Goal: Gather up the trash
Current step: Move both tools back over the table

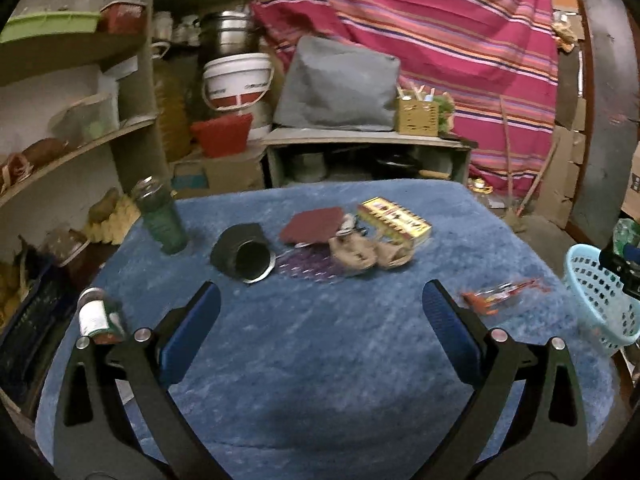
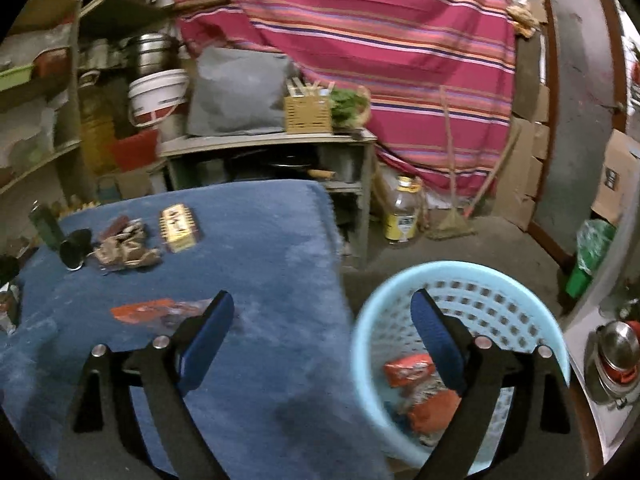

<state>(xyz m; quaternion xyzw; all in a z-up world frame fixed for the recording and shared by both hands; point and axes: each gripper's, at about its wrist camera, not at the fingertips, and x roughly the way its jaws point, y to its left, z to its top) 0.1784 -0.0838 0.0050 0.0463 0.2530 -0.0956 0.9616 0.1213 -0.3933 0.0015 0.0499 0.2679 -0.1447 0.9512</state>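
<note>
A light blue perforated basket (image 2: 460, 276) stands off the table's right edge and holds orange wrappers (image 2: 416, 384); it also shows in the left wrist view (image 1: 596, 292). A red-orange wrapper (image 1: 500, 294) lies on the blue table cover, also in the right wrist view (image 2: 152, 312). Crumpled brown wrappers (image 1: 360, 254) and a yellow box (image 1: 394, 220) lie further back, beside a purple net (image 1: 308, 266) and a maroon pad (image 1: 312, 222). My left gripper (image 1: 320, 304) is open and empty above the table. My right gripper (image 2: 322, 312) is open and empty, straddling the table edge and the basket rim.
A black cup on its side (image 1: 244, 254), a green jar (image 1: 160, 216) and a can (image 1: 98, 316) are on the table's left part. Shelves (image 1: 76, 148) stand at left, a low cabinet (image 1: 360, 148) behind. A bottle (image 2: 402, 212) and broom (image 2: 452, 220) are on the floor.
</note>
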